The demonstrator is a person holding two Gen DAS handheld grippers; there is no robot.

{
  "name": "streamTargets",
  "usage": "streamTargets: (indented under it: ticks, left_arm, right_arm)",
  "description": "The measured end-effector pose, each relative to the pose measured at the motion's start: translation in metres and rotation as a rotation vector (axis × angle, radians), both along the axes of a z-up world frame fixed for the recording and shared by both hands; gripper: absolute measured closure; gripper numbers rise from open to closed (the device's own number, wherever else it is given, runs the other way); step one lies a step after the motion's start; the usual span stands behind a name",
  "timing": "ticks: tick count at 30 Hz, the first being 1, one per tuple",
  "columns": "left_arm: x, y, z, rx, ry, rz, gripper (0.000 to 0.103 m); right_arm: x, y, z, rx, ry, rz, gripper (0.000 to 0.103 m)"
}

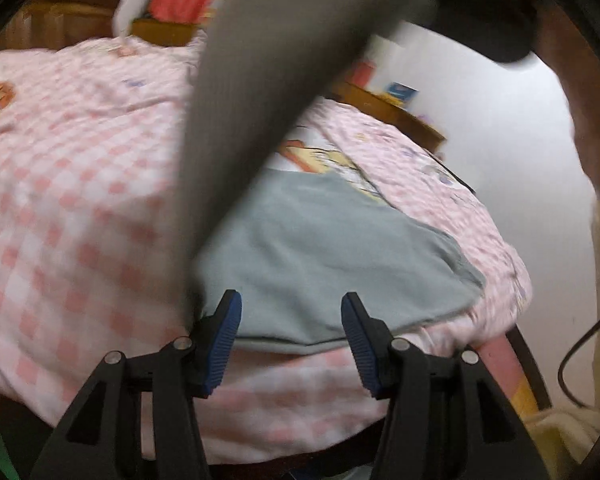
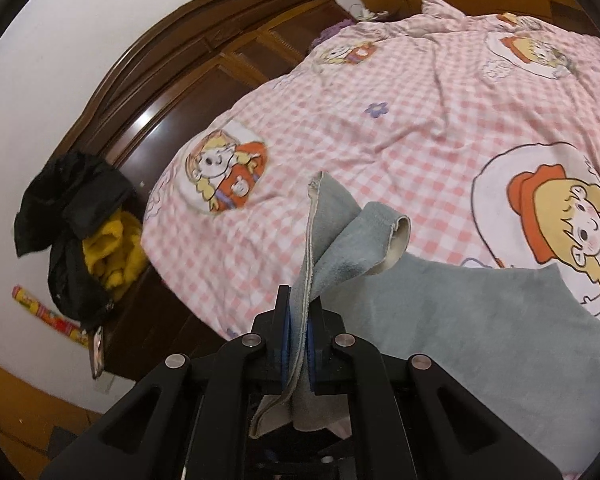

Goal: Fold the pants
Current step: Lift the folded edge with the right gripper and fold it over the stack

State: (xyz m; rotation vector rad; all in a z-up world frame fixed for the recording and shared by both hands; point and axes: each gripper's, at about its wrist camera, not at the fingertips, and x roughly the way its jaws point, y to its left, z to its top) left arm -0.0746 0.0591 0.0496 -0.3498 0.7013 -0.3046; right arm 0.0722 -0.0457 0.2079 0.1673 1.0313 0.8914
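A: Left wrist view, left to right?
B: Pink checked bedcover [image 1: 80, 184] across the left and centre. Dark blurred band of lifted grey cloth running from top centre down to lower centre. Grey pants [image 1: 332, 252] lying flat on the cover, centre to right. Wooden furniture [image 1: 384, 108] behind, upper right, against a white wall.

A: Left gripper?
B: Left gripper [image 1: 291, 320], bottom centre, jaws spread wide, blue pads facing each other, holding nothing; pants edge just past the fingertips.

A: Right wrist view, left to right?
B: Black garment [image 2: 68, 208] over a yellow fleece [image 2: 114, 256] at far left, hanging against a dark wooden wardrobe [image 2: 204, 68]. Coloured box [image 2: 48, 316] low against the wall, lower left. Bedcover [image 2: 380, 120] with cartoon girl prints filling centre and right. Pants [image 2: 480, 328] spread over the lower right.

A: Right gripper?
B: Right gripper [image 2: 298, 320], bottom centre, jaws pressed together on a fold of the pants' hem; cloth standing up between the pads, a rolled cuff [image 2: 392, 240] drooping to the right, loose end hanging below the fingers.
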Motion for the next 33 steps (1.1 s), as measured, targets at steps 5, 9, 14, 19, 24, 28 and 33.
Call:
streamTargets:
  ticks: [5,9,14,19,24,28,33]
  left_arm:
    - [-0.011,0.011,0.005,-0.013,0.006,0.009,0.049]
    - [-0.022,-0.006,0.022,-0.041,-0.012,-0.073,0.048]
    - [-0.026,-0.038,0.034,-0.026,-0.058,-0.175,0.048]
    - [-0.003,-0.069,0.034,-0.127,-0.032,-0.256,0.048]
    - [0.024,-0.125,0.031,-0.01,-0.035,-0.311,0.048]
    - [0.03,-0.139,0.006,0.147,0.021,-0.241,0.048]
    - [0.027,-0.13,-0.009,0.244,0.053,-0.176,0.056]
  right_arm:
    - [0.003,-0.012,0.011,0.021,-0.008,-0.018,0.096]
    - [0.0,-0.025,0.033,0.031,-0.054,-0.031,0.096]
    - [0.001,-0.052,0.054,0.02,-0.099,-0.078,0.096]
    - [0.008,-0.08,0.067,0.017,-0.111,-0.125,0.096]
    - [0.008,-0.129,0.078,0.018,-0.141,-0.182,0.096]
    - [0.012,-0.183,0.069,-0.001,-0.142,-0.255,0.096]
    - [0.02,-0.258,0.019,-0.04,-0.08,-0.367,0.096]
